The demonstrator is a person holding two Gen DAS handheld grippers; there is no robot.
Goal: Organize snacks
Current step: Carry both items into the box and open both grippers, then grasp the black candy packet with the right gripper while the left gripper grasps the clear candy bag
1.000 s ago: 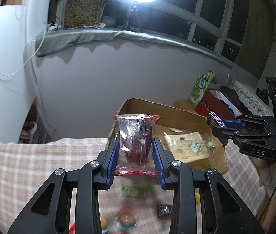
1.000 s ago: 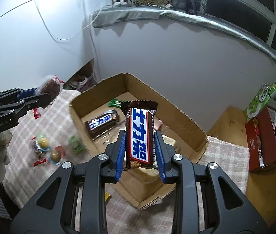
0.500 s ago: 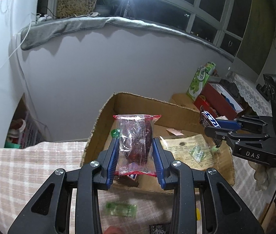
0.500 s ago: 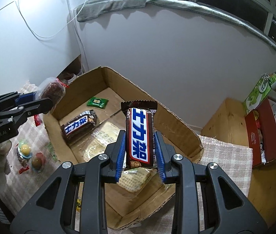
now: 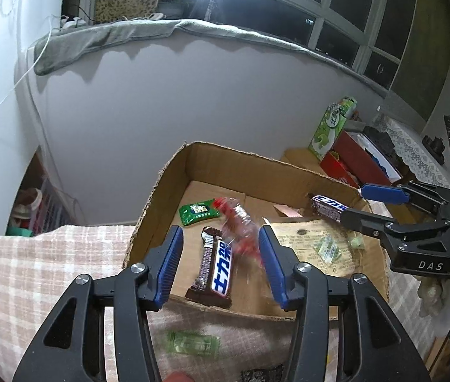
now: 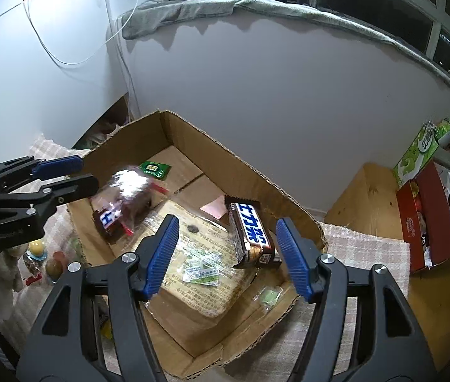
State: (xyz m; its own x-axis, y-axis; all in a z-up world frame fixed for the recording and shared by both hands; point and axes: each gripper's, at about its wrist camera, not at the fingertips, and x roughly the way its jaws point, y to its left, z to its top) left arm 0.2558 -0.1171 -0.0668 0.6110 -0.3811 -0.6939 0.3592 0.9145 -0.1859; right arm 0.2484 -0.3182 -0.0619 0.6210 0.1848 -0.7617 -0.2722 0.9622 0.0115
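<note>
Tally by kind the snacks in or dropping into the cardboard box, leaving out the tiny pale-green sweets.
Chocolate bars: 2
Green packet: 1
Clear red-edged pack, blurred in mid-fall: 1
Large printed pack: 1
Total: 5

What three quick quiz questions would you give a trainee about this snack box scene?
1. True or false: the green packet lies inside the box.
2. How many blue-labelled bars show in the right wrist view?
3. The box stands on: A) checked cloth B) tiles C) a tray.

Key: 1 true; 2 two; 3 A.
</note>
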